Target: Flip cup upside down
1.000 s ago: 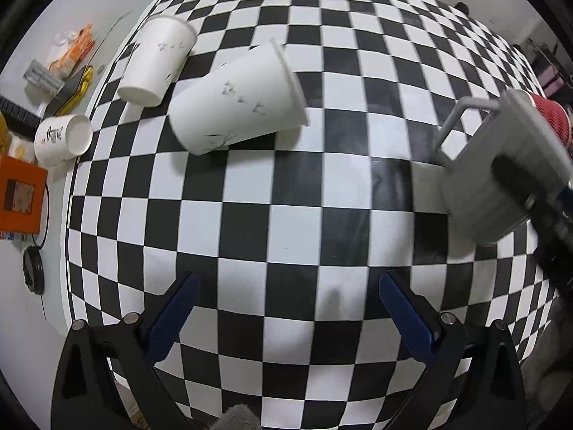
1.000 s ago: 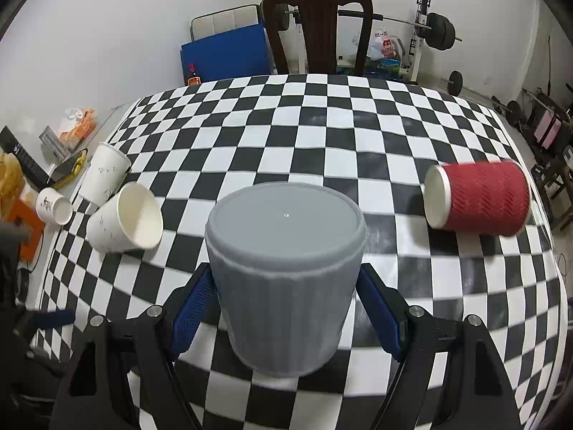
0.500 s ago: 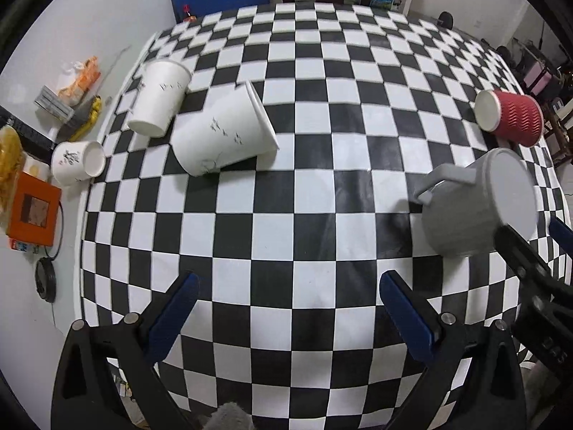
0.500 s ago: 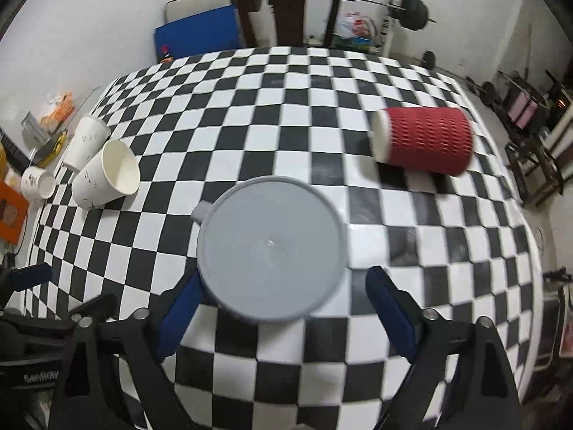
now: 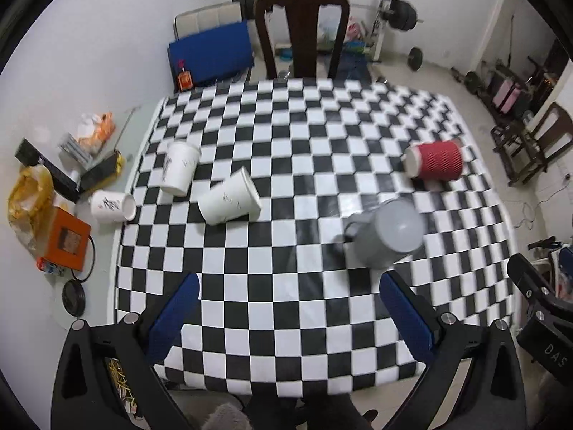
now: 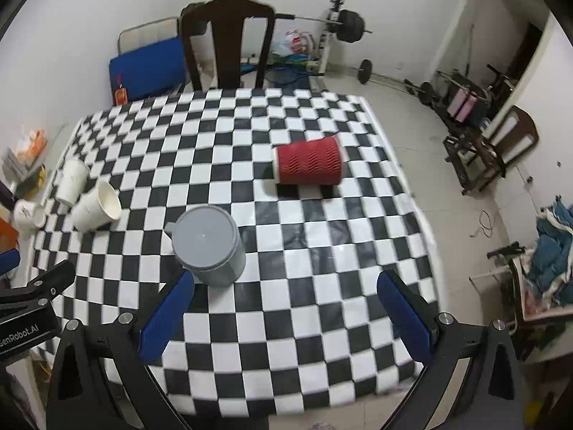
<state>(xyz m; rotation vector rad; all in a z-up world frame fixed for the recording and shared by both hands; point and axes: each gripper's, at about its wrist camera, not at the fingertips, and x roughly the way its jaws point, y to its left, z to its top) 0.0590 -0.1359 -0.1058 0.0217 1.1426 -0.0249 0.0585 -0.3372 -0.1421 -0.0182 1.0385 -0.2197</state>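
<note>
A grey ribbed mug (image 6: 207, 245) stands upside down on the checkered tablecloth (image 6: 286, 322), its handle to the left; it also shows in the left wrist view (image 5: 388, 236). My right gripper (image 6: 286, 317) is open and empty, raised above and behind the mug. My left gripper (image 5: 286, 317) is open and empty, high over the table's near edge. A red ribbed paper cup (image 6: 308, 165) lies on its side at the right. Two white paper cups (image 5: 229, 202) (image 5: 179, 172) lie at the left.
A third white cup (image 5: 112, 208) lies off the cloth at the left beside an orange box (image 5: 64, 242), a yellow bag and clutter. A dark wooden chair (image 6: 227, 43) stands behind the table. Gym gear and furniture stand at the back and right.
My right gripper let go of the grey mug, which now stands inverted on the cloth, and pulled back and up. My left gripper also rose and pulled back.
</note>
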